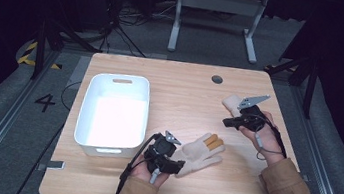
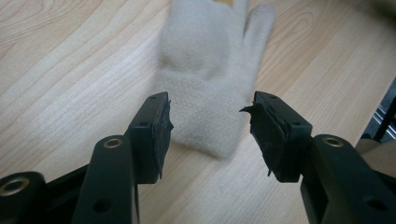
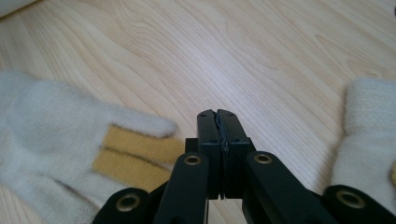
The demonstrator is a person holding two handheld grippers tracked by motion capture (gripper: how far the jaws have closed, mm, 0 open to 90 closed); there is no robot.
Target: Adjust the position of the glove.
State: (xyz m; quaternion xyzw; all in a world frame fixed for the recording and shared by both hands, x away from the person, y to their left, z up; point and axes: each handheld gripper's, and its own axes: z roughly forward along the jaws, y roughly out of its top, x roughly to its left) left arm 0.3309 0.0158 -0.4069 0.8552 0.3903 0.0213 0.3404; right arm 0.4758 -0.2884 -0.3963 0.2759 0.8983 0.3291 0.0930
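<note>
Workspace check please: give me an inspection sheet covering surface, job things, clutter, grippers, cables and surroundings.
Surface: light wooden table, with a round dark grommet near its far edge.
Job's things: cream knitted glove with mustard-yellow fingertips lying flat, cuff toward the left gripper; second cream knitted glove partly hidden behind the right gripper; empty white plastic bin with handle slots at the table's left.
Clutter: nothing seen.
Grippers: left gripper open, jaws either side of the near glove's cuff, not yet closed on it; right gripper shut, holding nothing.
Cables: a cable trails from each gripper; loose cables on the floor beyond.
Surroundings: dark room, grey table frame, floor marking "4".
</note>
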